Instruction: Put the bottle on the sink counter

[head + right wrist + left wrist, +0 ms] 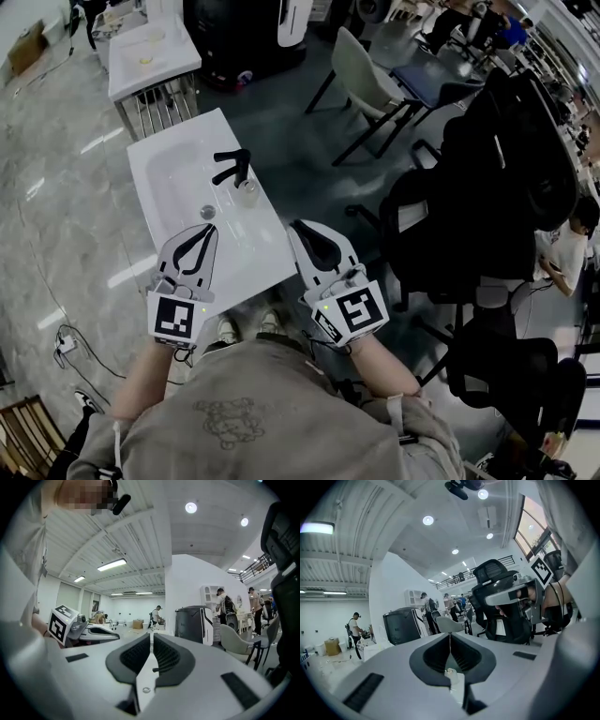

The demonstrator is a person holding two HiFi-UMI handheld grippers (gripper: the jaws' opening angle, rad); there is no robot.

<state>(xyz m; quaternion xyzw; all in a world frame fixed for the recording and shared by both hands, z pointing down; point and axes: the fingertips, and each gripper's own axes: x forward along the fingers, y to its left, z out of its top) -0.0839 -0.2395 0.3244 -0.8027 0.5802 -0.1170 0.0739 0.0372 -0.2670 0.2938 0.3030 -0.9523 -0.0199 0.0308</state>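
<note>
Left gripper: jaws shut tip to tip, nothing between them. Right gripper: pads together too, empty. Both are at the near end of the white rectangular sink. Mine on the left is over its near left corner, and the right one is at its near right corner.

The task's thing, as best I can tell, is the small clear bottle. It's tiny and see-through from up here and could pass for a glass. It stands upright on the sink's right-hand counter strip, just beside the black faucet, and is well apart from both grippers.

My read:
- The bottle already sits on the sink counter and I hold nothing, so placing looks done, or this is idle time around the task.
- If it still needs moving, one gripper has to open first, then reach to the far half of the sink.
- The approach should come from the side away from the faucet so I don't clip the spout.
- Clear and light, so it probably tips easily.

Writing:
- No label or brand is readable on the bottle.
- Each marker cube carries black-and-white square patterns, not letters.
- There's a faint print on my grey shirt, illegible.
</note>
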